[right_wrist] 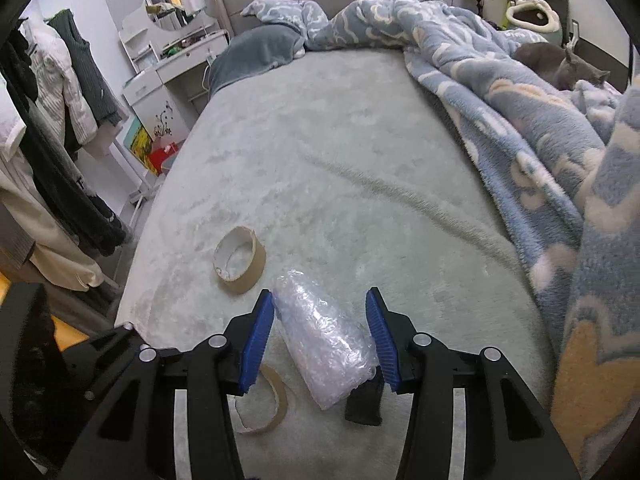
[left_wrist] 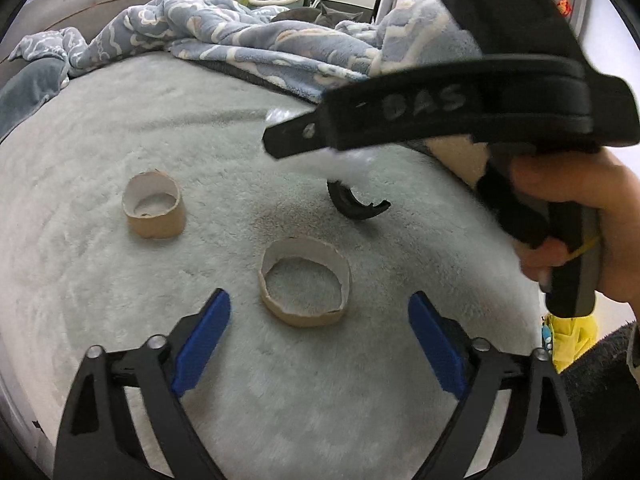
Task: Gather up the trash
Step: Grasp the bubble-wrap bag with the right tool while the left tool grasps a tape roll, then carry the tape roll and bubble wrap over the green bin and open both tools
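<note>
On the pale green bed cover, a cardboard tape ring (left_wrist: 305, 285) lies just ahead of my open left gripper (left_wrist: 320, 316), between its blue pads. A second cardboard ring (left_wrist: 154, 205) lies farther left. A black curved plastic piece (left_wrist: 354, 203) lies behind them. My right gripper (right_wrist: 320, 312) holds a clear bubble-wrap bundle (right_wrist: 324, 340) between its blue pads, a little above the bed. The bundle also shows as white in the left wrist view (left_wrist: 340, 160). The near ring (right_wrist: 266, 404) and the far ring (right_wrist: 239, 260) show in the right wrist view.
A blue fleece blanket (right_wrist: 520, 100) is heaped along the bed's right side, with a grey cat (right_wrist: 560, 64) on it. Clothes (right_wrist: 52, 120) hang left of the bed near a white vanity (right_wrist: 168, 52). A yellow bag (left_wrist: 572, 336) is beside the bed.
</note>
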Available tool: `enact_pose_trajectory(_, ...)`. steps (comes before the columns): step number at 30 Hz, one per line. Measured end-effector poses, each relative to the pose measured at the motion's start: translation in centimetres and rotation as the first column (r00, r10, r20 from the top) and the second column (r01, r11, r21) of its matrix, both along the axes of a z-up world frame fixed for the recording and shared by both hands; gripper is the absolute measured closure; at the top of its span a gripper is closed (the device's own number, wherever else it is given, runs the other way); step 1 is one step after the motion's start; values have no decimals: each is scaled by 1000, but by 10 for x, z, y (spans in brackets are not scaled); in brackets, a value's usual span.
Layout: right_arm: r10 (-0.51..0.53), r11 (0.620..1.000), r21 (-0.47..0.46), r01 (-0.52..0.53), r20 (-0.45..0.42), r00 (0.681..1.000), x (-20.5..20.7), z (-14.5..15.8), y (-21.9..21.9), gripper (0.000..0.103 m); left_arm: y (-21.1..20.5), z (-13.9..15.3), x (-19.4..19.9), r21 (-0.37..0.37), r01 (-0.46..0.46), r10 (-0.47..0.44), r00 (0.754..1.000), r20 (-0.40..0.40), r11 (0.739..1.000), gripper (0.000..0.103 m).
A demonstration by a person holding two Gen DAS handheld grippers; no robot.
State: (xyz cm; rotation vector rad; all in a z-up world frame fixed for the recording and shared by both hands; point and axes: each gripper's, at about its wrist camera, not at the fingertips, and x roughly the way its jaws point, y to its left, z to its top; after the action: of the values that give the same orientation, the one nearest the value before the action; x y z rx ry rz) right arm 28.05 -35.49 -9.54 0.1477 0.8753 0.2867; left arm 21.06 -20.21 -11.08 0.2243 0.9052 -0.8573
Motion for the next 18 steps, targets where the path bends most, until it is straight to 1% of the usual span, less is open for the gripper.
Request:
enact_pose_trajectory(3,-8,1000,8,8,4,1000,-3,2,-7,55,-5,-4,2,7,-17,17,1000,-8,1000,19)
enact_pose_trajectory(6,-18,1000,9,18,10,1000,-7,4,-15,55,-9,-7,6,10,-37,37,999,-14,999,25)
enact_pose_trajectory(10,-32,999,15,31,16,999,-13,6,-25,55,-14,-7,13,-7,-71,71,997,-30,997,30)
enact_pose_trajectory(12,-39,999,17,39,21,999,-16,8,-29,55,-17,-7,16,-6,-88,87,996,-33,996,36)
enact_pose_trajectory(13,-44,999,18,43,24,999,-18,9,-31,55,-18,-7,16,-5,-97,97,995,-32,995,38)
enact_pose_trajectory(15,-49,999,19,48,28,998,-20,10,-35,55,-20,-7,18,0,-118,118,993,-29,993,45)
enact_pose_trajectory(18,-57,998,21,56,31,998,-23,12,-39,55,-19,-7,20,-4,-147,146,989,-32,989,51)
